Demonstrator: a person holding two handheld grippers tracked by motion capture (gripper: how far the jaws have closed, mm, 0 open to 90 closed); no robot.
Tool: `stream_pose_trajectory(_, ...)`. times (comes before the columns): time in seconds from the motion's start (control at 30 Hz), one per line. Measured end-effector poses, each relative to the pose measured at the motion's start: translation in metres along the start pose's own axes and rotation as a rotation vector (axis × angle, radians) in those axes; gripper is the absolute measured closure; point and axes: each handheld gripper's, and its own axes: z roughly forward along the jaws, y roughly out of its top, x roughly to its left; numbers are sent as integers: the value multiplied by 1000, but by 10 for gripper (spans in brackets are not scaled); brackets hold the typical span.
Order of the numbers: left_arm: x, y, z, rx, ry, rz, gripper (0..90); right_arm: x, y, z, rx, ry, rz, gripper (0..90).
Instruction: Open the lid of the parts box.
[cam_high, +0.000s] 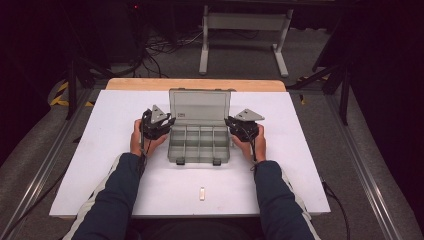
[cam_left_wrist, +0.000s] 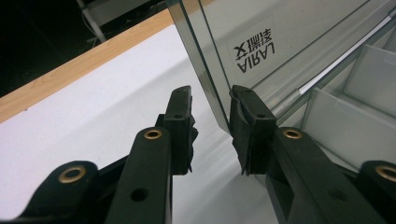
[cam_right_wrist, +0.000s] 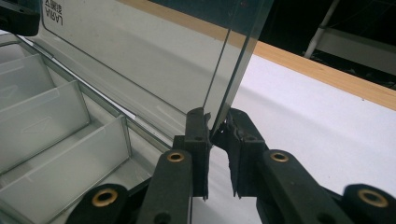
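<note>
The box (cam_high: 199, 142) sits mid-counter (cam_high: 125, 175) with its lid (cam_high: 199, 106) standing upright. The left hand-held gripper (cam_left_wrist: 211, 114) straddles the lid's left edge with its jaws parted: one pad seems to touch, the other stands clear, so it is released. The right hand-held gripper (cam_right_wrist: 218, 123) is clenched on the lid's right edge, low near the hinge. The risk, as I judge it: a one-sided pinch could twist the thin lid, slip off the smooth plastic, or drag the light box across the counter.

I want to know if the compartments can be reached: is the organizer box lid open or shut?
Open: the lid stands upright behind the box, baring its dividers.
</note>
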Motion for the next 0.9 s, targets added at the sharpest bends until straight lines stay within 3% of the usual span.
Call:
stream_pose_trajectory(0.27, -1, 0, 2, 2, 7, 7, 709, 1, -1, 1, 1, -18, 3, 768)
stream_pose_trajectory(0.43, -2, -1, 3, 13, 2, 9, 726, 3, -1, 3, 15, -14, -11, 819)
stream_pose_trajectory(0.9, -2, -2, 3, 13, 0, 2, 727, 4, -1, 4, 20, -19, -20, 820)
